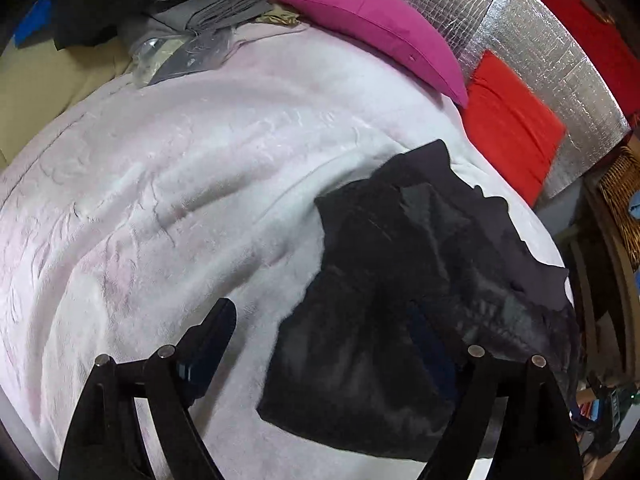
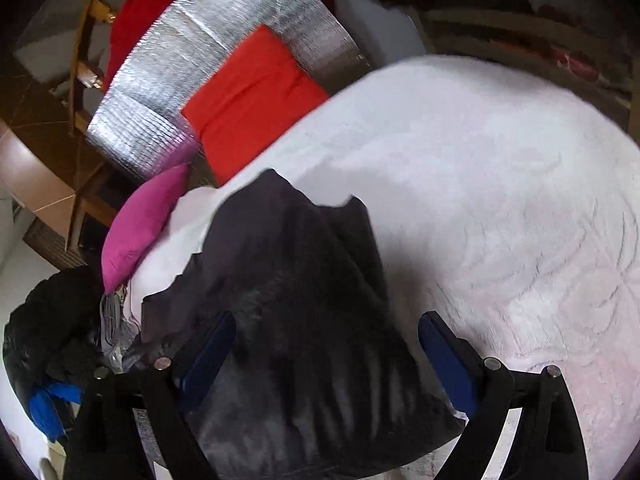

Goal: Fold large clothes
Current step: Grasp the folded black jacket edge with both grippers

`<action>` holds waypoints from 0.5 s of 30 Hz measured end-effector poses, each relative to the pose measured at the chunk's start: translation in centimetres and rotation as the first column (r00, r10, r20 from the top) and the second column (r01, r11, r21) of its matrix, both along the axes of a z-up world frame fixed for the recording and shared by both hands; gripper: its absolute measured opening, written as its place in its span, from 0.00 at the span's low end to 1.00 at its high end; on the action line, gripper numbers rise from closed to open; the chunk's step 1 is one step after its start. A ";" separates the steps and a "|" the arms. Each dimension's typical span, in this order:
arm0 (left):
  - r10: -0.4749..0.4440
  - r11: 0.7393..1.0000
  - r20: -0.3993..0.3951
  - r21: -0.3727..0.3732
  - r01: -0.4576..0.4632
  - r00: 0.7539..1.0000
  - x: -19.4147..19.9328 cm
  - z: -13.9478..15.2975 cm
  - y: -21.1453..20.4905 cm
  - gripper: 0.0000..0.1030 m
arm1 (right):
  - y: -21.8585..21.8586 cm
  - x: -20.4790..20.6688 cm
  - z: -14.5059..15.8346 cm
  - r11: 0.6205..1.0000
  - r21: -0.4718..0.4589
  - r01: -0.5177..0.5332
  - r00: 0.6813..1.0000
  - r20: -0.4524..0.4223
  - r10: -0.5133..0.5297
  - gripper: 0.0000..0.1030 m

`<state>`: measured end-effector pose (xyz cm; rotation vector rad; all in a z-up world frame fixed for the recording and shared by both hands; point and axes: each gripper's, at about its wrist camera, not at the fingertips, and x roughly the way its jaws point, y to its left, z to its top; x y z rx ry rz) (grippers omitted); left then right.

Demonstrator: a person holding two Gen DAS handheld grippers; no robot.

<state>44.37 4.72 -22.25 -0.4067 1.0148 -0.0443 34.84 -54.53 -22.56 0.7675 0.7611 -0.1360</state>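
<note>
A black garment (image 1: 400,260) lies bunched and partly folded on a pale fleecy blanket (image 1: 180,200) that covers a bed. My left gripper (image 1: 320,320) hangs open above the garment's near left edge. Its left finger is over bare blanket and its right finger is over the dark cloth. In the right wrist view the same garment (image 2: 300,300) runs up between the blue-padded fingers of my right gripper (image 2: 326,328). That gripper is open, with the cloth lying loose beneath it and the pads clear of it. The blanket (image 2: 500,200) spreads to the right.
A magenta pillow (image 1: 368,24) and a red cushion (image 1: 508,128) lean on a silver foil panel (image 1: 520,28) at the bed's far side. Grey clothes (image 1: 216,8) are piled at the far left. A wicker basket (image 1: 620,200) stands beside the bed. Dark clothing (image 2: 48,320) is heaped at the left.
</note>
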 end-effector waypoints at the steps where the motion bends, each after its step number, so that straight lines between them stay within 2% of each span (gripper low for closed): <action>1: -0.004 1.000 -0.008 0.007 0.004 1.000 0.3 -0.2 -0.1 0.84 | -0.1 0.0 -0.5 1.000 0.018 -0.002 1.000 -0.006 0.002 0.92; 4: -0.033 0.999 -0.015 0.000 0.033 0.999 1.0 -1.0 -0.4 0.83 | 0.6 0.7 -1.1 0.999 0.028 -0.044 0.998 -0.033 0.045 0.90; 6: -0.079 0.997 -0.015 -0.028 0.078 0.997 1.8 -1.2 -1.1 0.78 | 1.7 1.4 -1.1 0.997 -0.013 -0.078 0.995 -0.065 0.077 0.89; 7: -0.096 0.995 -0.019 -0.036 0.095 0.995 2.1 -1.4 -1.4 0.66 | 2.1 1.5 -1.2 0.995 -0.038 -0.090 0.993 -0.080 0.087 0.88; 8: -0.109 0.993 -0.023 -0.042 0.108 0.994 2.1 -1.3 -1.6 0.58 | 2.5 1.7 -1.2 0.993 -0.061 -0.104 0.991 -0.095 0.098 0.86; 9: -0.124 0.991 -0.024 -0.046 0.123 0.992 2.3 -1.4 -1.9 0.55 | 2.8 2.0 -1.3 0.990 -0.079 -0.121 0.987 -0.117 0.111 0.85; 11: -0.146 0.988 -0.011 -0.043 0.145 0.989 2.1 -1.0 -2.5 0.40 | 3.0 2.3 -1.8 0.987 -0.096 -0.129 0.982 -0.148 0.114 0.74; 12: -0.156 0.987 -0.001 -0.034 0.156 0.988 2.1 -0.8 -2.7 0.37 | 2.9 2.3 -1.9 0.987 -0.097 -0.125 0.982 -0.151 0.110 0.71; 14: -0.167 0.986 0.031 -0.005 0.167 0.985 1.8 -0.2 -3.3 0.22 | 2.8 2.2 -1.6 0.987 -0.107 -0.117 0.983 -0.155 0.100 0.55; 15: -0.175 0.985 0.046 0.008 0.175 0.984 1.7 0.1 -3.6 0.19 | 2.8 2.3 -1.3 0.986 -0.120 -0.113 0.985 -0.147 0.095 0.50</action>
